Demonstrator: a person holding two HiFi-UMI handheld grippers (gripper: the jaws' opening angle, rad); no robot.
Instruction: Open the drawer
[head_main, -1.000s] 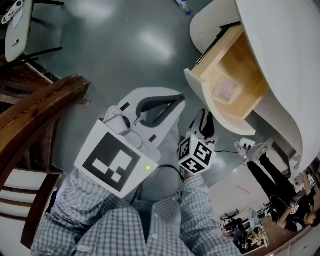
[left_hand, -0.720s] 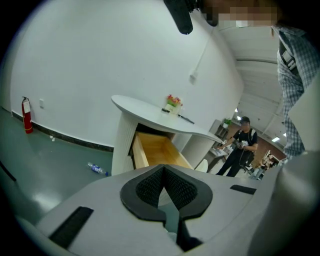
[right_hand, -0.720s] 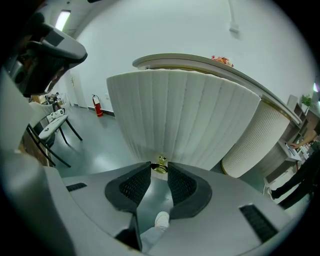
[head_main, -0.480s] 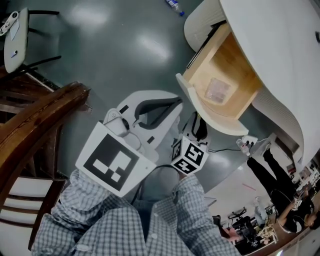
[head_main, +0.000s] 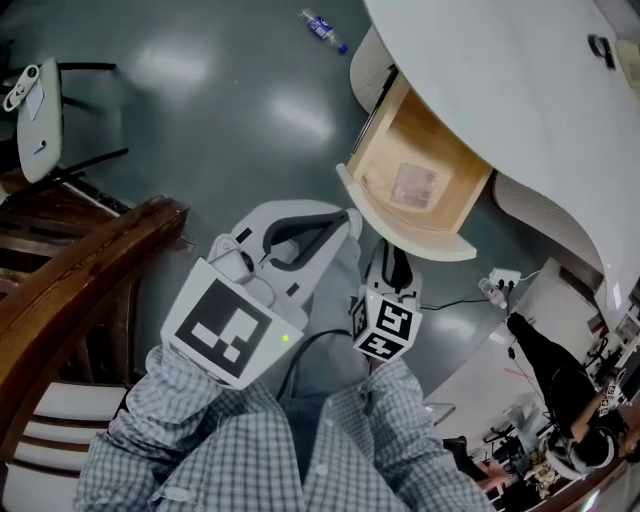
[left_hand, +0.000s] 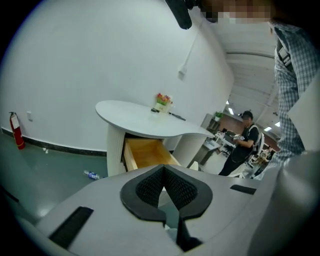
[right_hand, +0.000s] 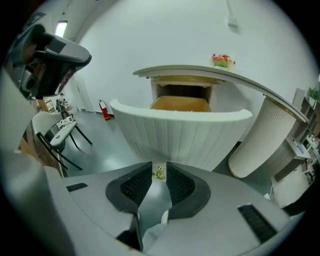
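Head view shows the drawer (head_main: 415, 170) already pulled far out from under the edge of the counter (head_main: 520, 100), so I judge the opening nearly finished. Only the right gripper view shows its brass knob (right_hand: 159, 174), standing at the tips of the right gripper (right_hand: 159, 167), jaws slightly apart. Next it should back away straight. Left gripper (left_hand: 163, 172) hangs aside, jaws closed on nothing.

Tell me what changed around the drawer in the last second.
The view shifted: the drawer now appears higher and smaller, and the right gripper drifted slightly left with it. No grasp or release is visible. Unchanged: the drawer open, the right gripper at its front, jaws now apart by the brass knob; the left gripper shut.
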